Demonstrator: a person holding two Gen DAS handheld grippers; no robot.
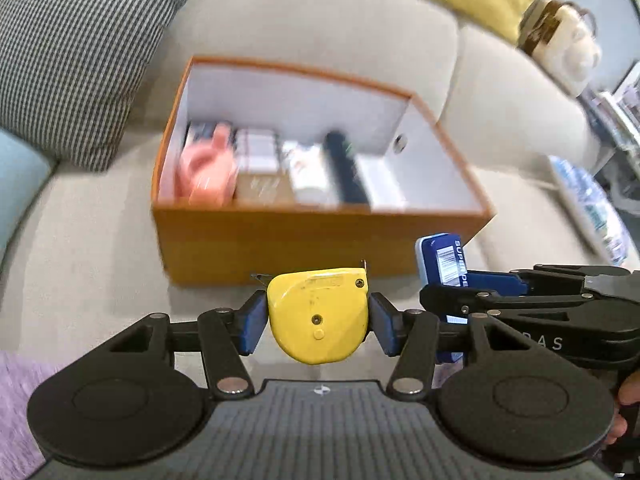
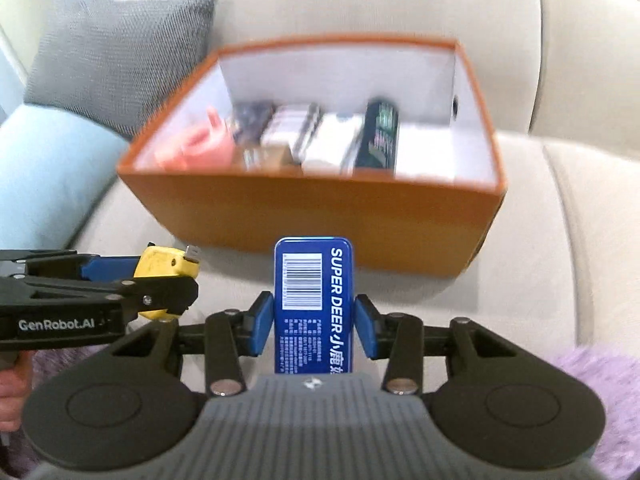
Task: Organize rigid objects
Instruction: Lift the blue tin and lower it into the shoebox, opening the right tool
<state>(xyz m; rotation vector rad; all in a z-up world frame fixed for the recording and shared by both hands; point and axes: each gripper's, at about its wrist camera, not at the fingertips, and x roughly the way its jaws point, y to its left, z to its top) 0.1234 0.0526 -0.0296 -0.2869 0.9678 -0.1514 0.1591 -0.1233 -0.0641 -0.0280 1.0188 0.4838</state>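
Left wrist view: the left gripper (image 1: 318, 316) pinches a yellow tape measure (image 1: 318, 314) at lower centre, below the orange box (image 1: 280, 236). Right wrist view: the right gripper (image 2: 314, 322) pinches a blue tin (image 2: 313, 304) at centre, below that box (image 2: 320, 216).

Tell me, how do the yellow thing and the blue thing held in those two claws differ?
The yellow tape measure is a rounded, chunky case; the blue tin is a flat, slim rectangle. The tape measure's face is nearly plain, with a screw, while the tin carries a barcode and "SUPER DEER" lettering. The left gripper holds the tape measure; the right gripper holds the tin. Both are clamped in front of the orange box.
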